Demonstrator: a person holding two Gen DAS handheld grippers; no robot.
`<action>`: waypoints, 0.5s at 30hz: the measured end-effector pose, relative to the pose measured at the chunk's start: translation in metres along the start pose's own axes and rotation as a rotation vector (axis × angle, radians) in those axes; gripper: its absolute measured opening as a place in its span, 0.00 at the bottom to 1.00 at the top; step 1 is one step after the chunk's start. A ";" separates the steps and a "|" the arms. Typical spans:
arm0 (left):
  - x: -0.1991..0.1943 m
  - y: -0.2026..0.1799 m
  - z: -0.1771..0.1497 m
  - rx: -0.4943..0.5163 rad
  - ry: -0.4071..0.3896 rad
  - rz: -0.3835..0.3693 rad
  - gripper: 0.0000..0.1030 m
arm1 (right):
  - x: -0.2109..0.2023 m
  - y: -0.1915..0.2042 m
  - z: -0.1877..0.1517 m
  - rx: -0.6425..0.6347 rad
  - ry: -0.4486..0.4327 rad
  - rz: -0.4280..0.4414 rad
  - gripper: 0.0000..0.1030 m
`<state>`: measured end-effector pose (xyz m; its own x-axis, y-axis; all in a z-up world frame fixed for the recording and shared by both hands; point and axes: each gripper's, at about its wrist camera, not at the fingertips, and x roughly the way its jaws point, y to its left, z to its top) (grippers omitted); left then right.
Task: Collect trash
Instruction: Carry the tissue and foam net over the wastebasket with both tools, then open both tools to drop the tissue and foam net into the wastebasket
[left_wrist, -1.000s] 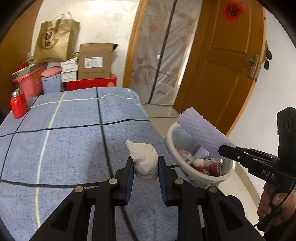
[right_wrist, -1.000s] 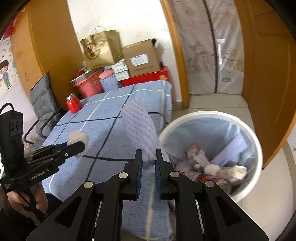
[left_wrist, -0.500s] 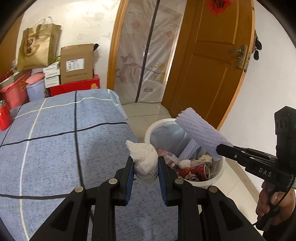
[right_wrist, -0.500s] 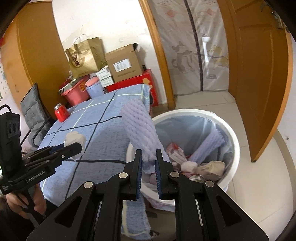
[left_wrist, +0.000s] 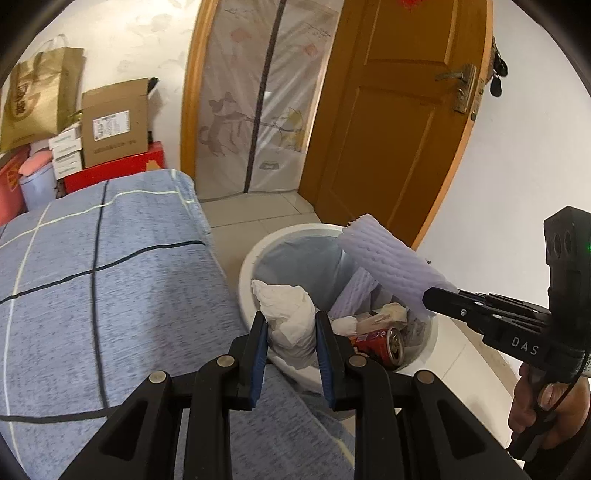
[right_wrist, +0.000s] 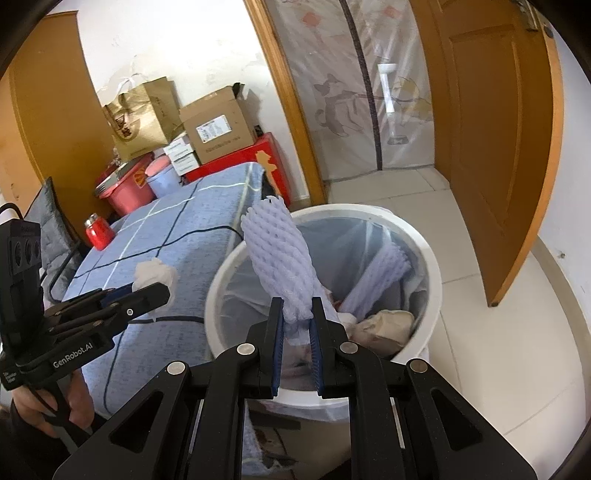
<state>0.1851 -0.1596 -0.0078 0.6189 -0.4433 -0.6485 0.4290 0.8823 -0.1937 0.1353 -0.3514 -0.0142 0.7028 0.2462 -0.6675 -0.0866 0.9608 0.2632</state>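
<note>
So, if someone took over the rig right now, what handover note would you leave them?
Left gripper: shut on a crumpled tissue.
Right gripper: shut on a purple foam net sleeve.
Both are held near the white bin beside the blue-clothed table; it already holds a can, foam and paper.
Done: both pieces picked up.
Left: release both into the bin.

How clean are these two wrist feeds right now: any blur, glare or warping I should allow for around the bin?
Left wrist view: tablecloth smeared by motion blur, tissue wad and left gripper sharp, door frame bowed by the fisheye. Right wrist view: sharper overall, foam net crisp in the right gripper, daylight glare on the plastic door curtain, dark vignette in the corners, bin rim soft.
</note>
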 end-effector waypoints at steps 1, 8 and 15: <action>0.005 -0.001 0.001 0.003 0.007 -0.005 0.25 | 0.001 -0.001 0.000 0.002 0.002 -0.003 0.13; 0.025 -0.007 0.004 0.025 0.031 -0.025 0.25 | 0.011 -0.011 0.001 0.018 0.025 -0.019 0.14; 0.044 -0.008 0.007 0.029 0.052 -0.045 0.28 | 0.020 -0.014 0.003 0.013 0.043 -0.040 0.19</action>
<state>0.2130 -0.1875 -0.0297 0.5635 -0.4730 -0.6773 0.4750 0.8563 -0.2028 0.1532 -0.3606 -0.0292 0.6746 0.2126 -0.7069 -0.0492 0.9684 0.2444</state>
